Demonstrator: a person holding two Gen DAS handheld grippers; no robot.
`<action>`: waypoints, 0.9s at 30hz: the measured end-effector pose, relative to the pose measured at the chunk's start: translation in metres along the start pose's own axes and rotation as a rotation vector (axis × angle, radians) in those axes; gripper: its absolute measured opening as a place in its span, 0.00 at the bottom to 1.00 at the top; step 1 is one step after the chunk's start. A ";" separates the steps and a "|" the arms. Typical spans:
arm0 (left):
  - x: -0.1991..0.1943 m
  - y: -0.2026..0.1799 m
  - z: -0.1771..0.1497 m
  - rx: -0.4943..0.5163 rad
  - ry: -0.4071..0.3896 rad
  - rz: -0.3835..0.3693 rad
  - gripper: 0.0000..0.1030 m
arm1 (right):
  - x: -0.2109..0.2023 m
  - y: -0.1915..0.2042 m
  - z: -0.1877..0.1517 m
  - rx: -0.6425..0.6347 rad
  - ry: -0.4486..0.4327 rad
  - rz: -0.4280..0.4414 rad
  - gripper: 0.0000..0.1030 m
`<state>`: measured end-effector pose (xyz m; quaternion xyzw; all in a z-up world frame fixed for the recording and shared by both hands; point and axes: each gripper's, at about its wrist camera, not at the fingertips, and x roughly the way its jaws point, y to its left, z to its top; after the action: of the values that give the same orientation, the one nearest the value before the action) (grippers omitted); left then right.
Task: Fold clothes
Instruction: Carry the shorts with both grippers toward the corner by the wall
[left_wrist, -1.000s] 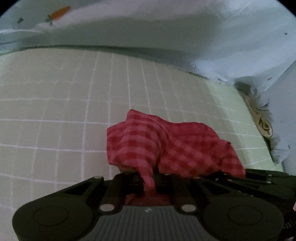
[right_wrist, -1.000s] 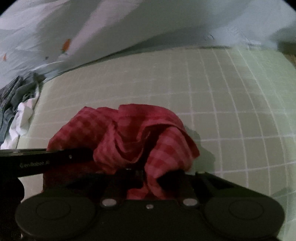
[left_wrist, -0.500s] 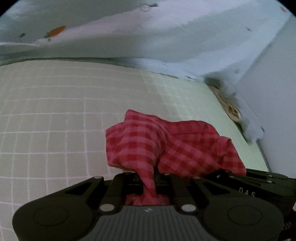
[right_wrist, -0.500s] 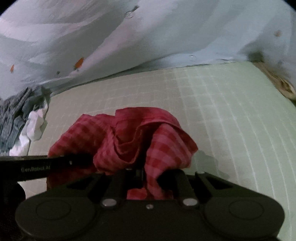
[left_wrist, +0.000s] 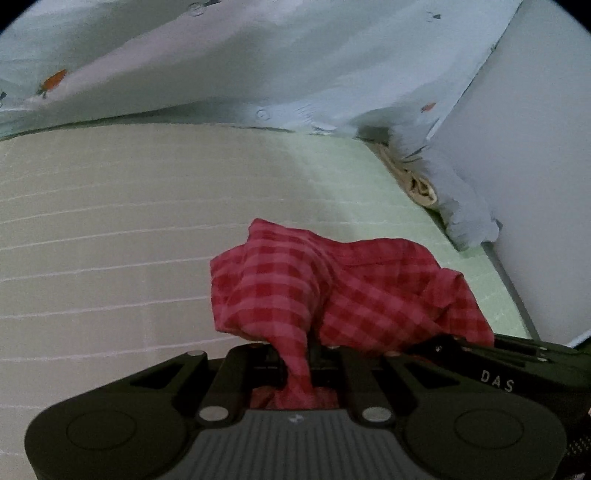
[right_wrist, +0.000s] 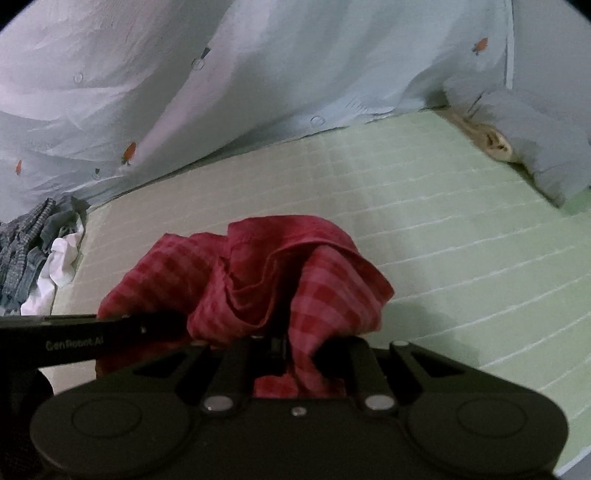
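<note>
Red checked cloth (left_wrist: 343, 291) was bunched up in a crumpled heap, sitting low-center in both wrist views, over the pale green grid mat (left_wrist: 110, 236). Couldn't tell if the bottom of the bunch touched the mat or hung just above it.

My left gripper (left_wrist: 308, 354) had its jaws closed tight on a twisted tail of the cloth; the pinched fabric ran down btw the fingers at 6 o'clock in the left view. My right gripper (right_wrist: 286, 345) was likewise clamped on another fold of the same cloth, fabric squeezed btw the jaws at 6 o'clock in the right view. The two grips were close together: right gripper body showed at 4 o'clock in the left view, left gripper body at 9 o'clock in the right view, each just beside the bunch.

Outward: grid mat spread under everything. Light blue sheet w/ small carrot prints (right_wrist: 258, 92) draped along the mat's far edge, 10 to 2 o'clock. Pile of blue-striped and white clothes (right_wrist: 33, 251) at 9 o'clock in the right view, off the mat's corner. Tan item (right_wrist: 495, 144) by a grey-blue fabric lump (right_wrist: 546, 147) at 2 o'clock. Plain white wall (left_wrist: 535, 184) at 3 o'clock in the left view.
</note>
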<state>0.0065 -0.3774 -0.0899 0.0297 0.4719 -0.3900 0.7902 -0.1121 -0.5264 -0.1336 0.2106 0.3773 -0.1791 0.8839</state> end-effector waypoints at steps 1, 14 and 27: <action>0.005 -0.014 0.000 0.000 -0.006 0.003 0.09 | -0.003 -0.015 0.003 -0.008 0.002 0.009 0.12; 0.080 -0.202 0.024 0.108 -0.082 -0.030 0.10 | -0.061 -0.214 0.080 -0.053 -0.129 -0.048 0.13; 0.205 -0.305 0.172 0.209 -0.235 -0.105 0.16 | -0.028 -0.358 0.237 -0.073 -0.338 -0.120 0.28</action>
<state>-0.0140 -0.7808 -0.0544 0.0414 0.3340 -0.4784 0.8111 -0.1597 -0.9454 -0.0491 0.1224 0.2413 -0.2507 0.9295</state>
